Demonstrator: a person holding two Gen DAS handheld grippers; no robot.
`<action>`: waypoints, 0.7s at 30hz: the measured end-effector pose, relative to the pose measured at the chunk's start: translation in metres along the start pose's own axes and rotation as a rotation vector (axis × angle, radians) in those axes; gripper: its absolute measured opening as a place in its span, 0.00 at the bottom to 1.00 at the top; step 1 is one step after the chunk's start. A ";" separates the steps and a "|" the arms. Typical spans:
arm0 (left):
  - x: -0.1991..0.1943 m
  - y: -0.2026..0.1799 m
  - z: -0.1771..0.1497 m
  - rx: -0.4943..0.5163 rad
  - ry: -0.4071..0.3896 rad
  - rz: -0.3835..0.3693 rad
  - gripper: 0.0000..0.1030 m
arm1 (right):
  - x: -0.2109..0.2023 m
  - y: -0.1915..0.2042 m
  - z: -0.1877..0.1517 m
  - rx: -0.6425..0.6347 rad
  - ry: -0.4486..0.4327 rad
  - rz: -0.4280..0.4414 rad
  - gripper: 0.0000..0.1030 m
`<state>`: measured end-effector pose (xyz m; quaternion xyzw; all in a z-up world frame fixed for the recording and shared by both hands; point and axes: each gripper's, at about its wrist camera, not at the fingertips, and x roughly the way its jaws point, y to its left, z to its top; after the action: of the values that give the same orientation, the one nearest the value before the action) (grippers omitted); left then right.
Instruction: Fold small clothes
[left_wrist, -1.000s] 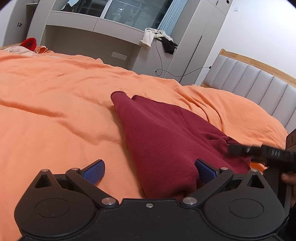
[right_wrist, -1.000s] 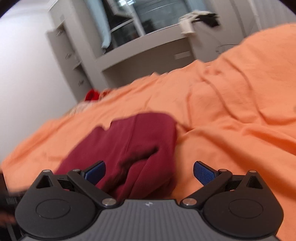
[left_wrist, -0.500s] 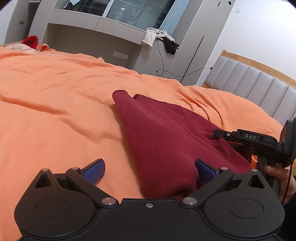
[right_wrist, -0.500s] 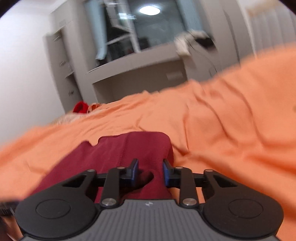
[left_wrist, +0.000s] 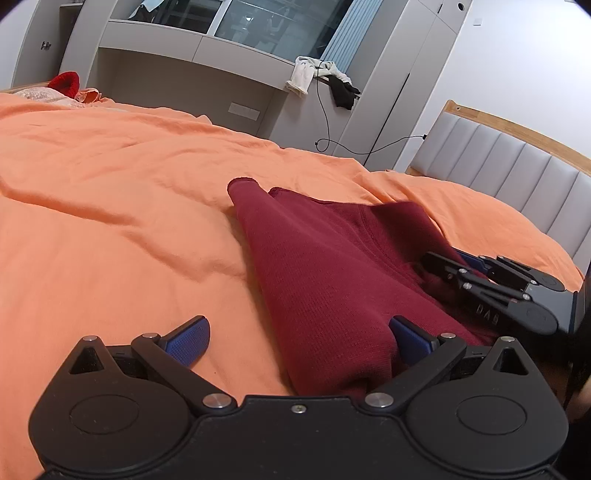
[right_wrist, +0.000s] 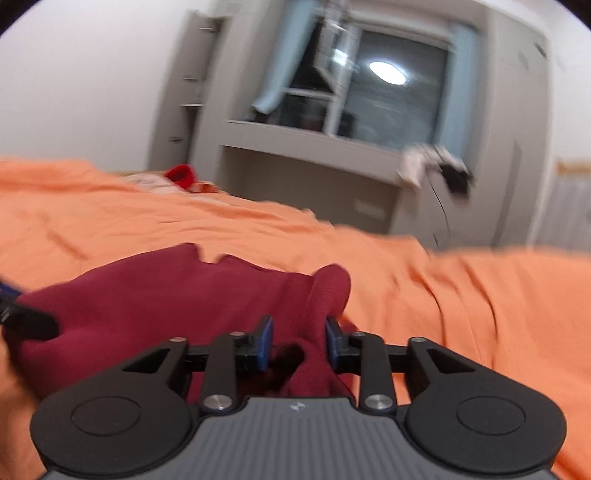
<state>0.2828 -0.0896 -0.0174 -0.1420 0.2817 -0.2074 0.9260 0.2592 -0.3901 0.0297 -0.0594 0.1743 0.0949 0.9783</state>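
Now, right gripper (right_wrist: 297, 343): jaws narrow, pinching a fold of the maroon garment (left_wrist: 332, 280).
Left gripper (left_wrist: 299, 334): jaws wide, garment edge between them.
Bed (left_wrist: 110, 221): under both.

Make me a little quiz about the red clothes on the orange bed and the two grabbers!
1. True or false: the left gripper is pinching the dark red garment.
2. Which gripper is shut on the garment? A) left B) right C) both
3. Fill in: the garment lies on an orange ____.

Key:
1. False: its jaws are wide open, with the cloth lying between them.
2. B: the right gripper squeezes a bunched fold.
3. Bedcover.
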 end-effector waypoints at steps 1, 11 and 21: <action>0.000 0.001 0.000 -0.001 0.000 -0.001 1.00 | 0.000 -0.012 0.000 0.073 0.019 0.012 0.50; 0.000 0.001 -0.001 0.001 -0.003 0.000 1.00 | 0.033 -0.102 -0.013 0.613 0.111 0.268 0.90; -0.001 0.000 -0.002 0.008 -0.003 0.005 1.00 | 0.052 -0.091 -0.032 0.635 0.192 0.225 0.80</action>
<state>0.2811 -0.0891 -0.0189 -0.1379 0.2797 -0.2059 0.9275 0.3154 -0.4750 -0.0107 0.2589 0.2918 0.1373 0.9105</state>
